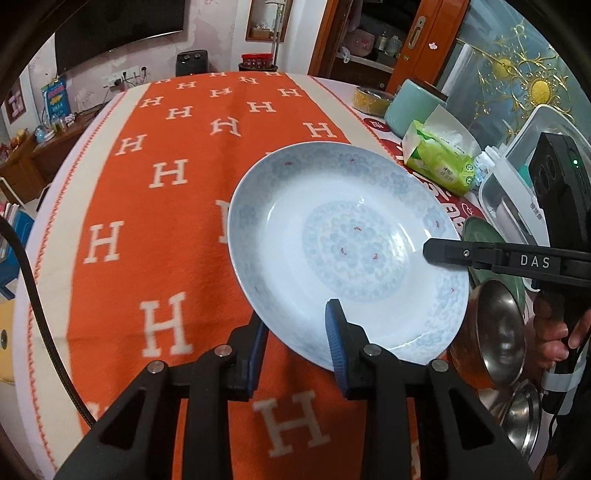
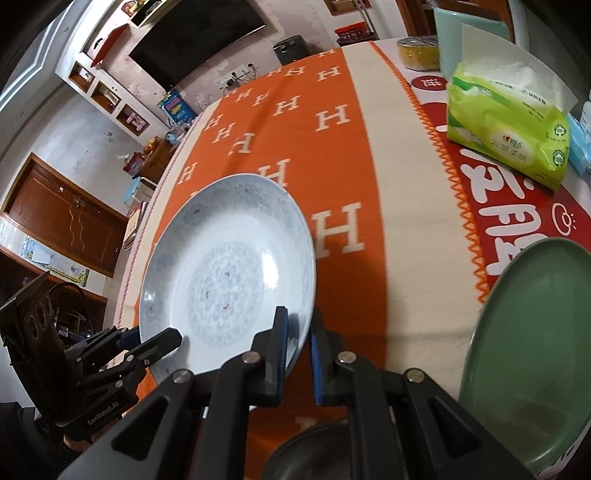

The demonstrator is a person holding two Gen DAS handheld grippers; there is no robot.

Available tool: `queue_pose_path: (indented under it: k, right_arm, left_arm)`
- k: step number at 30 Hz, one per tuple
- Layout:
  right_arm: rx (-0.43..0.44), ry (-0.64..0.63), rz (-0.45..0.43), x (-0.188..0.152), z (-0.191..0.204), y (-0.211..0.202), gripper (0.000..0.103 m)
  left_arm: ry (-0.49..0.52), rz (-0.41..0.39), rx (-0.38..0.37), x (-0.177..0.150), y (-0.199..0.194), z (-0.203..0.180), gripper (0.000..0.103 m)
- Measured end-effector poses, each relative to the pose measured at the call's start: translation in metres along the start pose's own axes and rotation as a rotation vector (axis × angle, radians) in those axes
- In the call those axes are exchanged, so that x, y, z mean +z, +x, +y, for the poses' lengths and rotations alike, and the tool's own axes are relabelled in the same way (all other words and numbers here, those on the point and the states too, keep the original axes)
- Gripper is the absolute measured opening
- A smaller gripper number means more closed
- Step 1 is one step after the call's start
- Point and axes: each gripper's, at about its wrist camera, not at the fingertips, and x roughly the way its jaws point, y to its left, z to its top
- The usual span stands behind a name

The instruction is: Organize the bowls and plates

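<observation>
Dark TV (image 2: 199, 33) on pale pink wall (image 1: 221, 33) w/ sockets below; wood cabinet (image 2: 62, 225) at left, wooden door (image 1: 417, 40) behind; daylight, orange H-print cloth (image 1: 177, 177) on counter.

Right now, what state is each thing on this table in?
White plate: tilted, rim pinched by both tools.
Left tool: shut on the rim.
Right tool: shut on the rim.
Green plate: lying flat, untouched.
Tissue pack: opened, a tissue sticking out.
</observation>
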Motion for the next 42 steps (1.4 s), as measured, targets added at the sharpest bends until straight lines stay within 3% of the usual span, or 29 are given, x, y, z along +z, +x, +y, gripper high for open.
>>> queue_pose_path:
  k: [19, 42]
  right_arm:
    - [0.018, -0.045, -0.048, -0.041, 0.061, -0.074, 0.011]
    - [-0.003, -0.064, -0.181, -0.15, 0.12, -0.208, 0.011]
  left_arm:
    - [0.007, -0.05, 0.023, -0.037, -0.107, -0.013, 0.03]
    - [0.068, -0.163, -0.028, -0.126, -0.258, -0.067, 0.031]
